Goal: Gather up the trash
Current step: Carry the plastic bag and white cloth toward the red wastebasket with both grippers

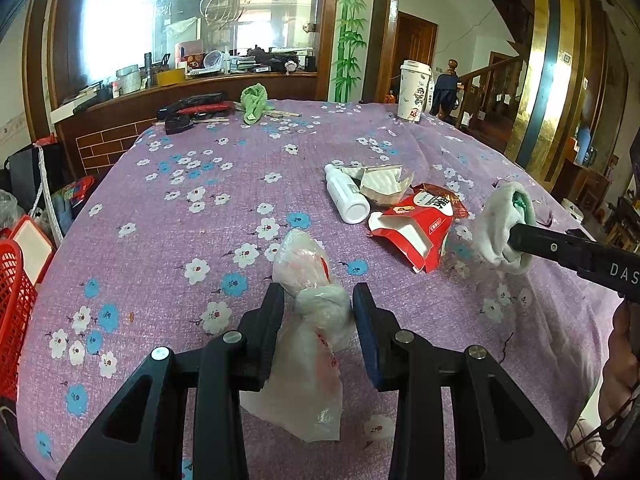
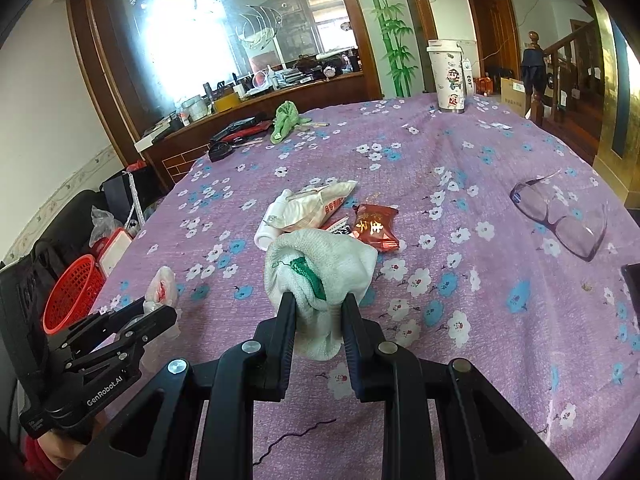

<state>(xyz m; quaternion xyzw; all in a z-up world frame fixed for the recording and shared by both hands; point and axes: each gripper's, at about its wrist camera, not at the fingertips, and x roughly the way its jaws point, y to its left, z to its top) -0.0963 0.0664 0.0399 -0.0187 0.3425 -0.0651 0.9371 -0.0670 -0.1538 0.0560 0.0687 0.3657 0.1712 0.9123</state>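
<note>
My right gripper (image 2: 316,300) has its jaws clamped on a bunched white sock (image 2: 320,268) with a green trim, held up over the table at the centre of the right wrist frame; in the left wrist view that same sock (image 1: 506,224) sits at the right edge on the end of the black fingers. My left gripper (image 1: 318,292) is pinched around the knotted neck of a clear plastic bag (image 1: 308,308) with red print, at lower centre of its frame, with the bag's loose body spilling below the fingers onto the cloth. Just beyond, in mid-frame, the rest of the trash lies together: a white bottle (image 1: 346,194) on its side, a crumpled white wrapper (image 1: 384,184) touching it, a torn red carton (image 1: 412,232) and a dark red snack packet (image 2: 376,226). All of it rests on the purple floral tablecloth (image 1: 200,240). A pair of clear glasses (image 2: 560,216) lies at the right, a lidded paper cup (image 2: 448,76) stands at the far edge, and a red basket (image 2: 72,296) sits off the table at lower left.
</note>
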